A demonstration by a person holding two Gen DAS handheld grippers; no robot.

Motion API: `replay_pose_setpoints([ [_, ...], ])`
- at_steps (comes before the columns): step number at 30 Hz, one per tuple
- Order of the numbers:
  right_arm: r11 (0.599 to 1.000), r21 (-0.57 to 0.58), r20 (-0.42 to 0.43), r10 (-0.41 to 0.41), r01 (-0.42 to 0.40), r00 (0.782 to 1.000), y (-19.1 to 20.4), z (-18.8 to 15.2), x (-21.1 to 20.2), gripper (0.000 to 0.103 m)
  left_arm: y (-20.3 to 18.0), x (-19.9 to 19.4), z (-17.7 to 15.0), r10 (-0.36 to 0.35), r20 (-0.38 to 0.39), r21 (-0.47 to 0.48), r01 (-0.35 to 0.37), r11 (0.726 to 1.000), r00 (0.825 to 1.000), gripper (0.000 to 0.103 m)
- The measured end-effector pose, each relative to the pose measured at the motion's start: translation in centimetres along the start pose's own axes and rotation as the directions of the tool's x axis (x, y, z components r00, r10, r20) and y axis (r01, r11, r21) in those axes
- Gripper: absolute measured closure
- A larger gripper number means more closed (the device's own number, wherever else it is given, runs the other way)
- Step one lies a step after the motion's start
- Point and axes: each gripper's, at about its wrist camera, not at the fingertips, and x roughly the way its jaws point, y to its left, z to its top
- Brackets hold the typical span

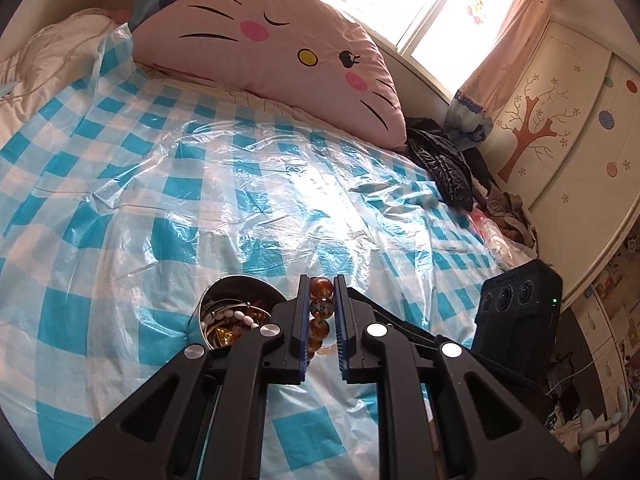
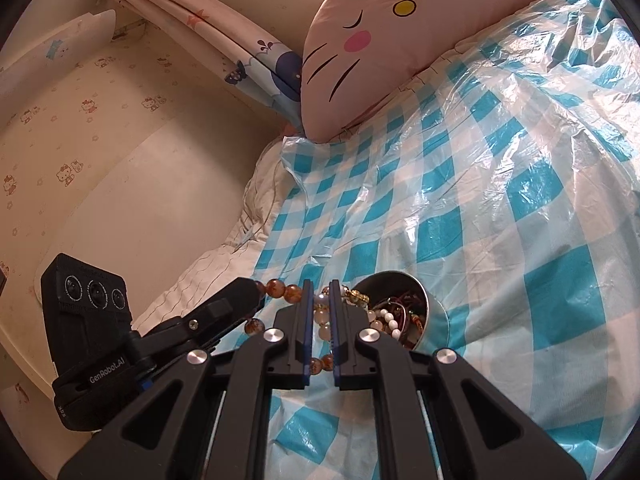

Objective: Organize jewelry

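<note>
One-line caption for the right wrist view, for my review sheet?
Both grippers, right and left, clamp an amber bead bracelet beside a jewelry-filled tin on the checked bed cover.

2 wrist views — close, downward, sharing the bed.

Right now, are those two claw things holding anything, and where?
Both grip one amber bead bracelet: the left fingers pinch its beads on one side, the right fingers clamp another stretch beside pale beads.

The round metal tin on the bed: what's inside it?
The round metal tin holds a tangle of jewelry: white bead strands, gold-coloured pieces and dark reddish cords. Its bottom and lower contents are covered by the pile and the hand-held grippers.
</note>
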Motion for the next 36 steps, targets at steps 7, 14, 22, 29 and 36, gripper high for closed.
replay_pose_setpoints([
  [7, 0.998, -0.034, -0.098, -0.063, 0.060, 0.993, -0.8, 0.2, 4.7, 0.094, 4.2, 2.9, -0.4, 0.171, -0.065, -0.069, -0.175, 0.982, 0.983, 0.089],
  [14, 0.993, -0.042, -0.116, -0.114, 0.110, 0.987, -1.2, -1.0, 4.6, 0.070, 4.5, -1.1, -2.6, 0.311, -0.013, -0.035, -0.311, 0.950, 0.950, 0.049],
  [22, 0.907, -0.196, 0.004, -0.378, 0.372, 0.926, 2.3, -4.7, -3.0, 0.040, 0.0, -5.2, -7.7, 0.475, -0.018, 0.163, -0.466, 0.870, 0.880, 0.013],
  [29, 0.782, -0.327, 0.074, -0.538, 0.530, 0.840, 5.7, -10.2, -8.9, 0.018, -2.0, -8.8, -12.3, 0.516, -0.024, 0.236, -0.497, 0.835, 0.856, 0.007],
  [36, 0.727, -0.341, 0.128, -0.592, 0.596, 0.796, 7.1, -12.5, -12.0, 0.007, -3.2, -10.9, -14.3, 0.496, 0.036, 0.244, -0.489, 0.838, 0.868, 0.007],
])
